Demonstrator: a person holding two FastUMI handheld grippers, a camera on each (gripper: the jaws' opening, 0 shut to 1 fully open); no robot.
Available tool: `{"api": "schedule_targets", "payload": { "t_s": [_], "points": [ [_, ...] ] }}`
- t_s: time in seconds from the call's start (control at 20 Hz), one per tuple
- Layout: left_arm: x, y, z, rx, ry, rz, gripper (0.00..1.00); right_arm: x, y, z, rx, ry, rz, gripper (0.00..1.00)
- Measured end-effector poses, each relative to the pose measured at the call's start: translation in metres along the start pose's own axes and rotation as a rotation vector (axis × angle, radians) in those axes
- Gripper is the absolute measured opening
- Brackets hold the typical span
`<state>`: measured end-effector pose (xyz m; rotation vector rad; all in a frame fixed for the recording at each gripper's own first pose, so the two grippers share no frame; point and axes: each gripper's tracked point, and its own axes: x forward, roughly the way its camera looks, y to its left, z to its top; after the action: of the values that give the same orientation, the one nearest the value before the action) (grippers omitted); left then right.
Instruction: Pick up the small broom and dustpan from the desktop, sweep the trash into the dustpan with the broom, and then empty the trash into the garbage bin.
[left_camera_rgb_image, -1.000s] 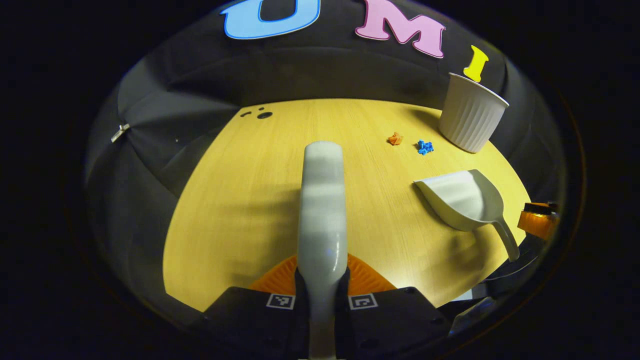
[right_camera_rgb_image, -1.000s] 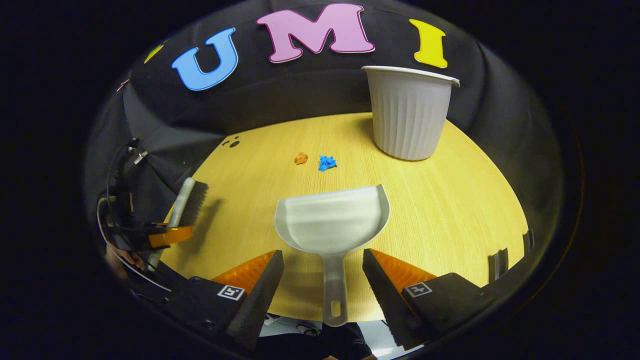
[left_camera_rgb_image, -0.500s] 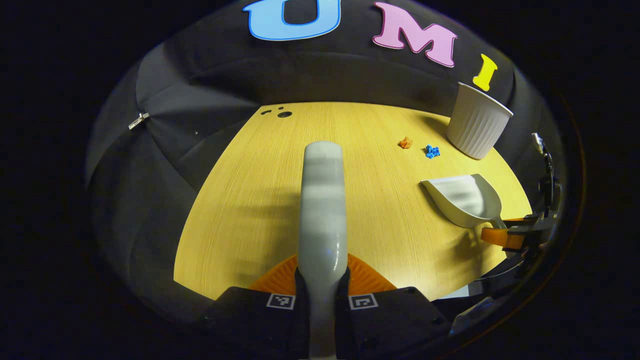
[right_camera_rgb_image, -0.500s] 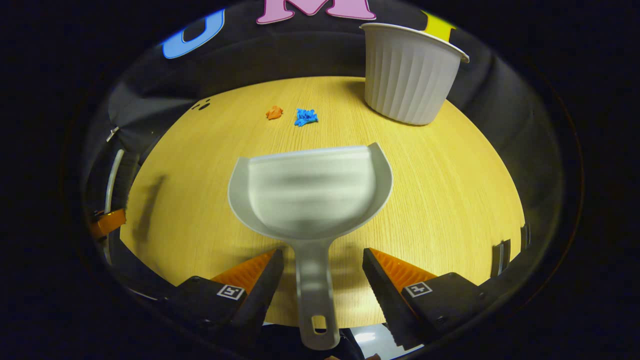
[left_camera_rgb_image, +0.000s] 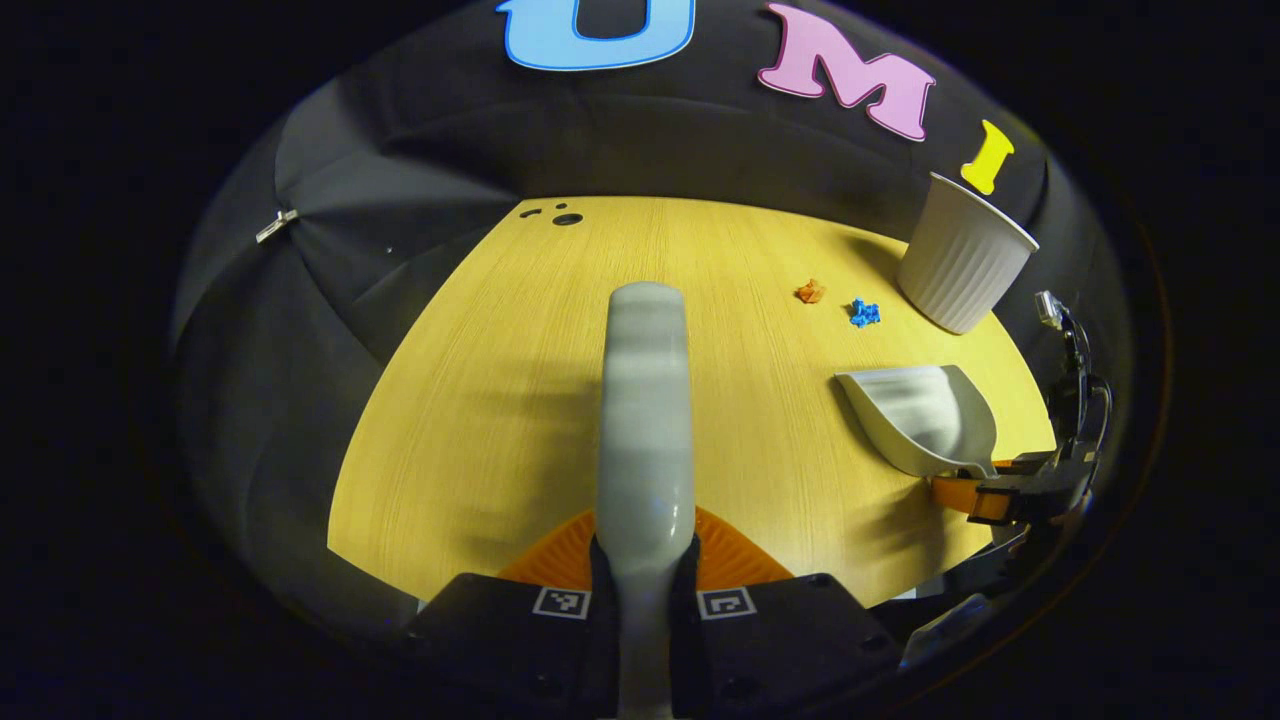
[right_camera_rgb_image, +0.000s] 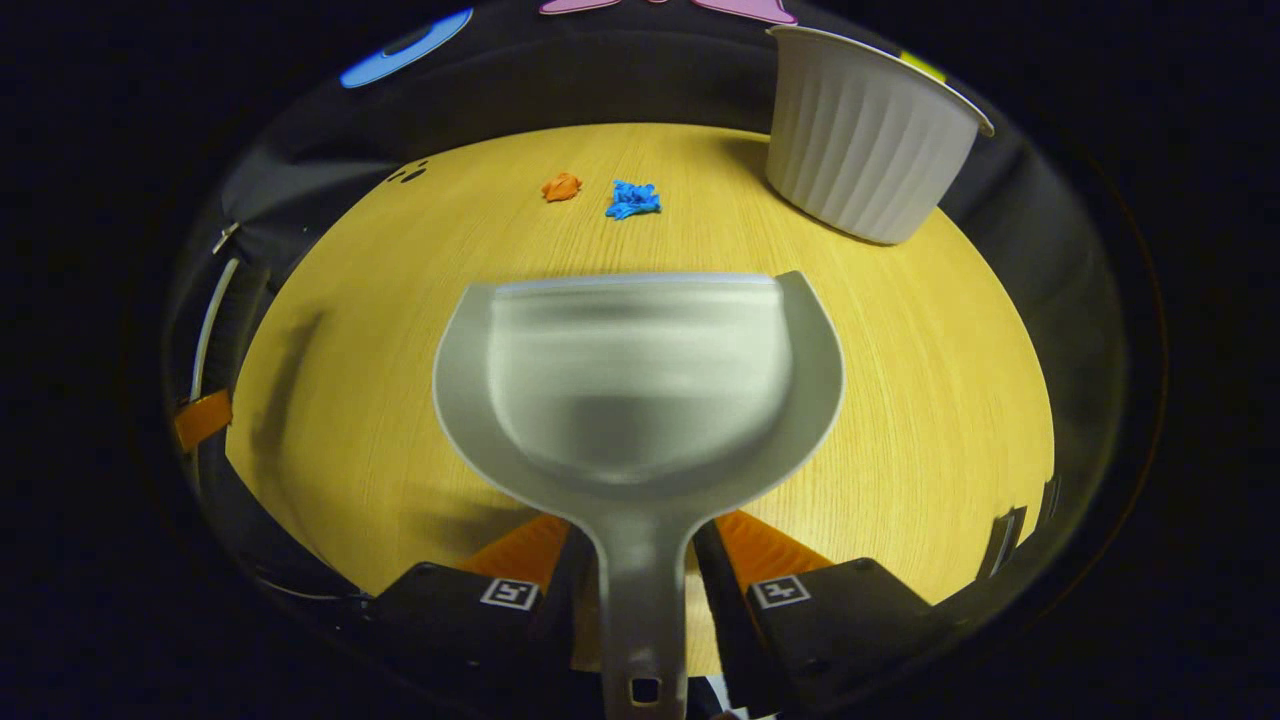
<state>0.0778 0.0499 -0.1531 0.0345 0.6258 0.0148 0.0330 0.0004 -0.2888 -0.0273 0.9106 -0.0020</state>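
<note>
Fingers of the left hand-held gripper are clamped together on the handle of the small broom, whose pale back runs straight away from the camera over the worktop in the left gripper view; its bristles cannot be made out from this angle. In the right gripper view, the right hand-held gripper has its two fingers drawn in against either side of the dustpan handle, gripping it, with the wide scoop spreading ahead and its flat front edge facing the far side of the worktop. Beyond that edge, well apart from it, lie two bits of trash: an orange scrap and, just beside it, a blue scrap. To the right of them stands the white ribbed garbage bin, upright near the far edge of the worktop. In the left gripper view the dustpan sits off to the right with the right hand-held gripper at its handle end, the two scraps farther on and the bin behind them. In the right gripper view the broom shows at the far left edge.
</note>
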Motion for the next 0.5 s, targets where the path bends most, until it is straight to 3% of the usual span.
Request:
{"api": "schedule_targets", "payload": {
  "t_s": [0.15,0.35,0.4,0.5],
  "points": [
    [0.005,-0.012,0.007,0.022,0.007,-0.004,0.24,-0.002,-0.001,0.000,-0.009,0.023,0.036,0.39],
    [0.018,-0.027,0.023,0.049,0.023,-0.008,0.24,-0.004,0.000,-0.002,-0.010,0.068,0.110,0.32],
    [0.022,-0.030,0.030,0.052,0.025,-0.010,0.24,-0.004,-0.002,-0.002,0.012,0.080,0.130,0.36],
    [0.033,-0.040,0.046,0.069,0.023,-0.015,0.24,-0.003,-0.004,0.001,0.005,0.080,0.159,0.35]
  ]
}}
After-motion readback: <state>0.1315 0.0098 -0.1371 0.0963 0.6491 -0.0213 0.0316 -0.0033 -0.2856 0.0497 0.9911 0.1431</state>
